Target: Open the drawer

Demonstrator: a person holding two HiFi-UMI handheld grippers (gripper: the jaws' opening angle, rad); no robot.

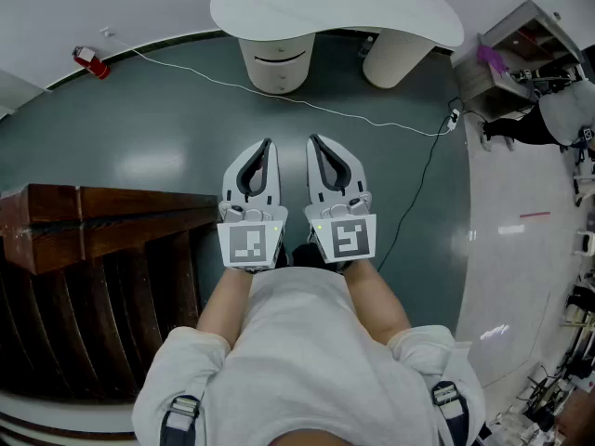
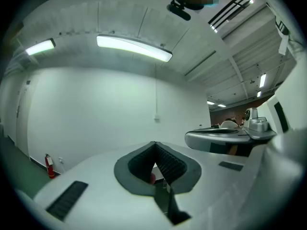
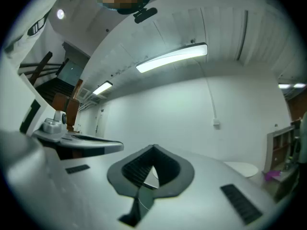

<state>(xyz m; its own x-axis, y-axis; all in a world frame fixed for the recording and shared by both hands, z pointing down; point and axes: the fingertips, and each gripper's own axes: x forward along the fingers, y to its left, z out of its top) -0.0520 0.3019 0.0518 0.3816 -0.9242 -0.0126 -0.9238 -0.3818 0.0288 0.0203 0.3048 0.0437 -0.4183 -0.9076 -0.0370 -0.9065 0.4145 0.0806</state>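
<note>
Green floor [image 1: 139,128] beneath two claws, left claw [image 1: 268,143] and right claw [image 1: 313,140], both clenched empty

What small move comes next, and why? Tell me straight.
Probably turn left toward the dark wooden furniture: the left gripper and right gripper are shut, empty, held side by side over the floor, away from it, and no drawer front shows yet.

two grippers: the left gripper [image 1: 267,144] and the right gripper [image 1: 314,140], each carrying one marker cube [image 1: 251,242]. one white tabletop [image 1: 372,7] on two pedestals [image 1: 277,61]. one dark wooden cabinet [image 1: 93,221]. one red fire extinguisher [image 1: 90,60]. two cables on the floor: one white cable [image 1: 325,108] and one black cable [image 1: 423,170].
</note>
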